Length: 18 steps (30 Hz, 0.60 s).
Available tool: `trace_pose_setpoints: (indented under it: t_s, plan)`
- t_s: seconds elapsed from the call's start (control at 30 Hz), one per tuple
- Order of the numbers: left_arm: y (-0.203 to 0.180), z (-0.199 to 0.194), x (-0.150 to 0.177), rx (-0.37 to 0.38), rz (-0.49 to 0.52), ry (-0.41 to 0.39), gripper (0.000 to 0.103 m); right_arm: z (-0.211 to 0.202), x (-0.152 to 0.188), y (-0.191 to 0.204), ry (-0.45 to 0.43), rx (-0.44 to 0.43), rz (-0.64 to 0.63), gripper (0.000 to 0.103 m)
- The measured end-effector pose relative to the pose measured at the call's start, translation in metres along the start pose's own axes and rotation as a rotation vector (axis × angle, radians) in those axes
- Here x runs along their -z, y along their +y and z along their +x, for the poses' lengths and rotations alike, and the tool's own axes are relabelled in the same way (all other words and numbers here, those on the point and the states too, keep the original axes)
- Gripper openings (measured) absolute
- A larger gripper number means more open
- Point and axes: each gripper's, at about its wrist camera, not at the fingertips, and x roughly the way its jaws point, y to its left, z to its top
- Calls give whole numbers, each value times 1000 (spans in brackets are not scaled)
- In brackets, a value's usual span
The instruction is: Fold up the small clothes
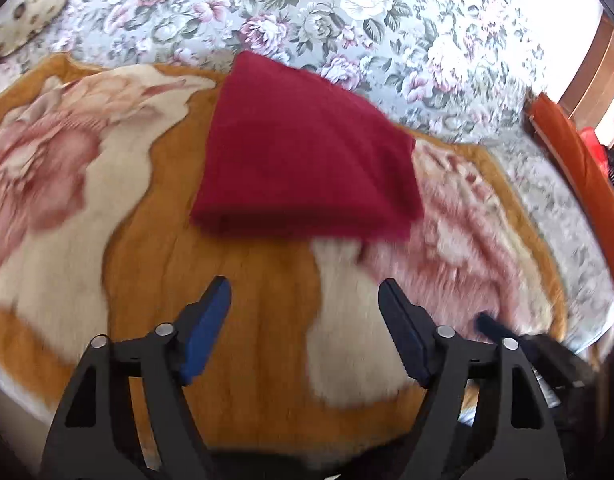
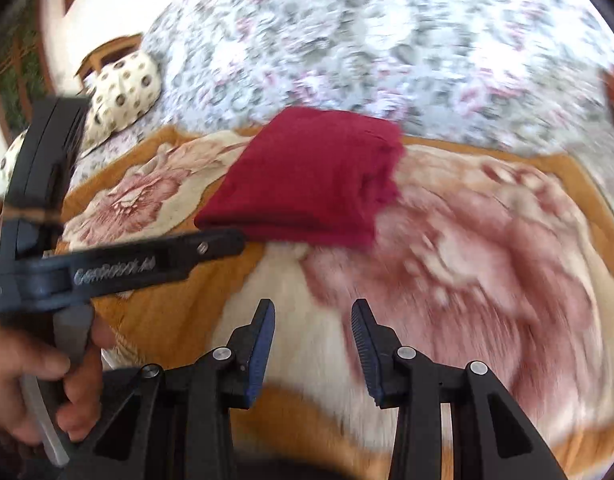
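Folding looks pretty much done on this one, I'd say: the dark red garment [image 1: 307, 152] sits as a neat squared-off packet on the orange blanket [image 1: 243, 320] with the big pink flower print, nothing holding it. Left gripper [image 1: 303, 328] hovers short of it, fingers spread wide with nothing between them. Right gripper [image 2: 313, 348] is the same story, fingers apart and empty, near the packet's front edge but not touching. The person's hand [image 2: 47, 380] is wrapped around the left tool's handle. What's left, if anything, is maybe a tidy-up or setting it aside; can't see other clothes waiting. All this is on a bed with a grey floral bedspread [image 1: 347, 20], a spotted pillow [image 2: 123, 88] up by the head, bright wall behind.
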Motion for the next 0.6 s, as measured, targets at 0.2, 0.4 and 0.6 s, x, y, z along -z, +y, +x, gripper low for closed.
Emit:
trace_pose_setpoints:
  t_s: [0.2, 0.4, 0.6]
  plan:
    - [-8, -7, 8, -60, 32, -45, 77, -45, 24, -3, -153, 137, 57, 38]
    - [-9, -9, 10, -77, 42, -54, 77, -37, 20, 2, -115, 158, 19, 38]
    - [-6, -7, 9, -64, 25, -44, 77, -37, 23, 2, -113, 155, 17, 38]
